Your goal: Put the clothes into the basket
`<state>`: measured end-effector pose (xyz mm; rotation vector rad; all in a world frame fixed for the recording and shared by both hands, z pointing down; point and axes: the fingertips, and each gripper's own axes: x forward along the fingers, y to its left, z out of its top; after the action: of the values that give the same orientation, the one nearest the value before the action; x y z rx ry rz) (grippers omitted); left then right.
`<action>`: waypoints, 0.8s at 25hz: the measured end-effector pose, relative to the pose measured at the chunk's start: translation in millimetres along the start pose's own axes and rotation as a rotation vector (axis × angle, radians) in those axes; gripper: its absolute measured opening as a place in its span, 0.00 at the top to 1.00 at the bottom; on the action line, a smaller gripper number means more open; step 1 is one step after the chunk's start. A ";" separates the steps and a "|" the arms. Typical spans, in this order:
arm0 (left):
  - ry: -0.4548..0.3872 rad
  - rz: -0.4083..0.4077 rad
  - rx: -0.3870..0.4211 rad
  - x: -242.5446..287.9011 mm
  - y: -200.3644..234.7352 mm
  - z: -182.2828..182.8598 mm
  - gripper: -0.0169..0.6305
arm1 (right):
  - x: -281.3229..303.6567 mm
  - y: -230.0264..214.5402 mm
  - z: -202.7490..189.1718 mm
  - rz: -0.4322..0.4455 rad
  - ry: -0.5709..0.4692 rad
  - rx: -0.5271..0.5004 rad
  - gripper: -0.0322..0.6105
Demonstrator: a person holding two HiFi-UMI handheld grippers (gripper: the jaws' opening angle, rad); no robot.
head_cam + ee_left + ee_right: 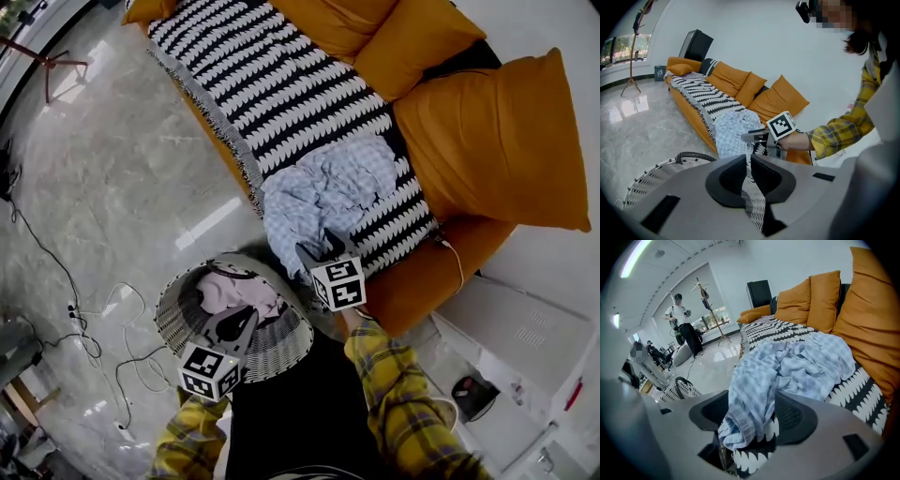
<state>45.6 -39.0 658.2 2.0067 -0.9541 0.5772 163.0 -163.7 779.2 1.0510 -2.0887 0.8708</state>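
Blue garment (787,366) lies inside the wide-spread right gripper (751,399), perhaps loose; left gripper (748,159) closed.

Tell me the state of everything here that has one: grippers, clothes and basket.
Round white woven basket: upright, holding a pink garment.
Light blue checked garment: crumpled on the orange sofa, not in the basket.
Left hand-held gripper: shut, empty.
Right hand-held gripper: open, jaws astride the blue garment's cuff.

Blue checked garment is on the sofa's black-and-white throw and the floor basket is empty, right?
Not empty: the head view shows a pink garment inside the basket. The blue checked garment does lie on the black-and-white throw.
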 end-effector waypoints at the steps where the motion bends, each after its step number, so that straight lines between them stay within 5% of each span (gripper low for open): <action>1: 0.001 0.003 -0.003 2.7 0.9 -1.6 0.91 | 5.3 -2.8 -2.2 0.000 0.002 0.005 0.48; 13: -0.016 0.006 -0.030 -6.5 3.8 -8.6 0.91 | 38.8 -6.4 -12.5 -0.006 0.073 0.006 0.47; 17: -0.030 0.009 -0.026 -13.7 5.9 -11.7 0.91 | 37.3 -12.8 -11.4 -0.028 0.074 0.038 0.80; 20: -0.049 0.010 -0.035 -21.7 10.3 -9.2 0.91 | 30.6 -7.3 -6.3 -0.044 0.071 -0.014 0.85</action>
<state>23.7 -26.2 653.5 1.9939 -0.9973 0.5152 156.1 -175.1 808.3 1.0399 -2.0033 0.8577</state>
